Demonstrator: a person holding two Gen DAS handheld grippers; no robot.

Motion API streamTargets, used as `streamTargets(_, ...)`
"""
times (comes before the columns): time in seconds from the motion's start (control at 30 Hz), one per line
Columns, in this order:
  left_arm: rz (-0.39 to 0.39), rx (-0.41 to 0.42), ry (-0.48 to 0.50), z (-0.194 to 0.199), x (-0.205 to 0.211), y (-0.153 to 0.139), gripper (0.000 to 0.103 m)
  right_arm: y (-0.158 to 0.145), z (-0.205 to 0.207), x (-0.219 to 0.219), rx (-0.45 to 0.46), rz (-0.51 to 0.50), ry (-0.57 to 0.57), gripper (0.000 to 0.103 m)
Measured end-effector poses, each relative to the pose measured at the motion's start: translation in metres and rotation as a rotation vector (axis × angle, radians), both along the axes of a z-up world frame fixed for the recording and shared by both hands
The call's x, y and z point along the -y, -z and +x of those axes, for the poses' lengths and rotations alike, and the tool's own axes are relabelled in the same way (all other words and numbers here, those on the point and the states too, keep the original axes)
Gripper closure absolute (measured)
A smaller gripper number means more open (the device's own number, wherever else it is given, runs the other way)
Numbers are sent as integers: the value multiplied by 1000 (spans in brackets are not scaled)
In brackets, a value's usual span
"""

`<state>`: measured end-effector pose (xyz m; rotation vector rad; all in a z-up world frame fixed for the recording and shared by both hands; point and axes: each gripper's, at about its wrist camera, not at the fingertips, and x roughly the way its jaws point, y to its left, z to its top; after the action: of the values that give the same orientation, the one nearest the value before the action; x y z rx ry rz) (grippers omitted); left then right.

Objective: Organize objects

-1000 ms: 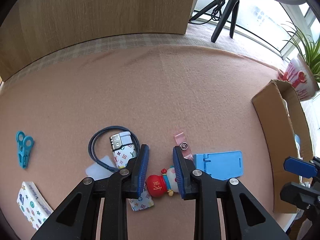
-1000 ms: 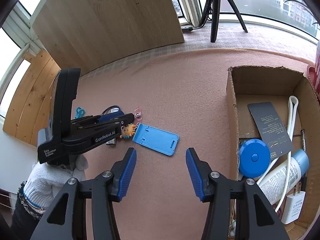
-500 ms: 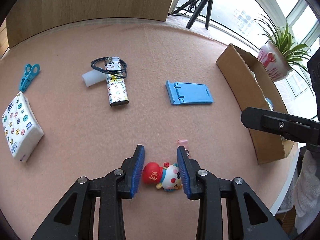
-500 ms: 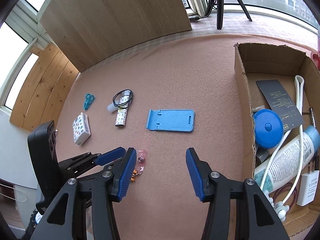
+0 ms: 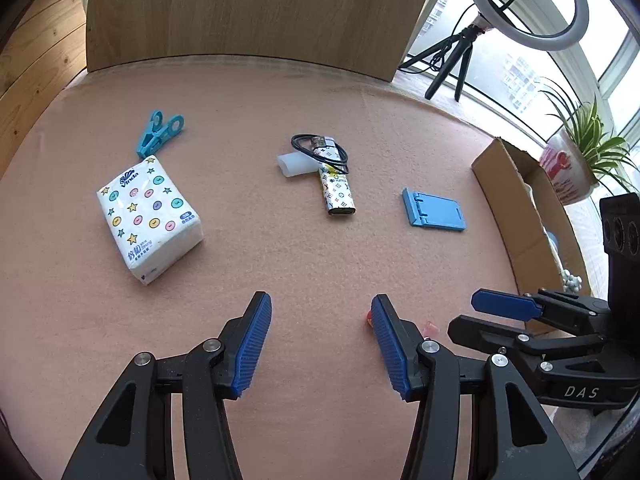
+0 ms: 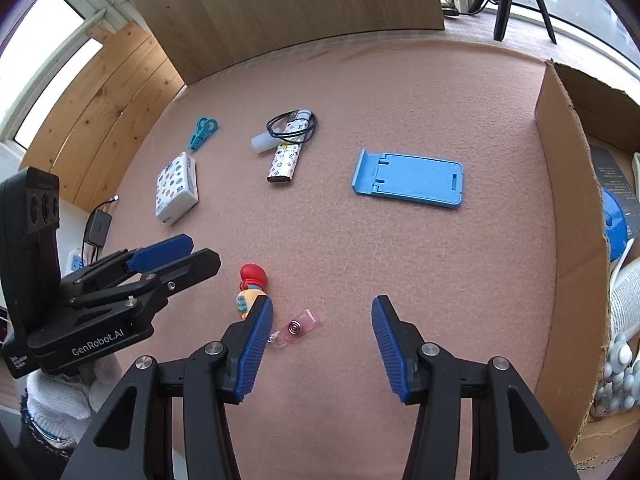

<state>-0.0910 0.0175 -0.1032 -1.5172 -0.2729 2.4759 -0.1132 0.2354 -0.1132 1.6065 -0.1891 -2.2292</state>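
Observation:
My left gripper (image 5: 320,340) is open and empty above the pink mat (image 5: 240,260). A small red-capped doll keychain (image 6: 251,284) with a pink tag (image 6: 296,327) lies on the mat just left of my open right gripper (image 6: 322,344); in the left wrist view it is mostly hidden behind my right finger. A blue phone stand (image 6: 410,179) (image 5: 434,210), a patterned lighter (image 5: 338,194) (image 6: 285,162) under a black cable loop (image 5: 320,150), a tissue pack (image 5: 148,210) (image 6: 177,187) and a blue clip (image 5: 159,129) (image 6: 202,132) lie farther off.
A cardboard box (image 6: 568,216) (image 5: 516,204) stands at the right with a blue round case (image 6: 614,224), a white bottle and cables inside. A wooden board (image 5: 248,12) backs the table. A tripod (image 5: 452,60) and a potted plant (image 5: 576,160) stand beyond.
My left gripper has opened and let go of the doll keychain, which now lies on the mat near the front. Both grippers have pulled back, the left also swinging leftward.

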Motion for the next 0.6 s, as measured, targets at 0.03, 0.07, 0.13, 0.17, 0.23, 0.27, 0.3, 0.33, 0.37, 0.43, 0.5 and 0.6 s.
streamTargets(0.03, -10, -2, -8, 1, 3, -1, 47, 1, 1, 6, -4, 11, -14, 55)
streamTargets(0.07, -15, -2, -15, 1, 6, -1, 47, 1, 1, 11, -4, 13, -27, 55)
streamTargets(0.13, -5, 2, -23, 1, 11, -1, 47, 2, 1, 20, -1, 6, -48, 55)
streamTargets(0.17, -3, 4, -25, 1, 13, -1, 47, 2, 1, 24, -3, 8, -59, 55)
streamTargets(0.23, -5, 3, -29, 1, 15, -1, 47, 4, 0, 34, -8, 19, -80, 55)
streamTargets(0.27, -4, 3, -31, 0, 16, -1, 47, 5, -1, 38, -8, 28, -89, 55)
streamTargets(0.3, -1, 3, -32, -1, 17, -1, 47, 7, -3, 42, -8, 40, -94, 55)
streamTargets(0.33, 1, 6, -35, -2, 16, 0, 47, 9, -4, 44, -7, 53, -97, 55)
streamTargets(0.37, 4, 11, -34, -4, 15, 1, 47, 11, -5, 47, -8, 65, -101, 55)
streamTargets(0.43, -1, 11, -29, -8, 12, 2, 47, 14, -6, 51, -14, 93, -108, 55)
streamTargets(0.5, -9, 9, -20, -14, 8, 3, 47, 15, -7, 53, -26, 118, -112, 55)
streamTargets(0.6, -4, 11, -13, -24, 1, 4, 47, 19, -9, 53, -28, 156, -114, 57)
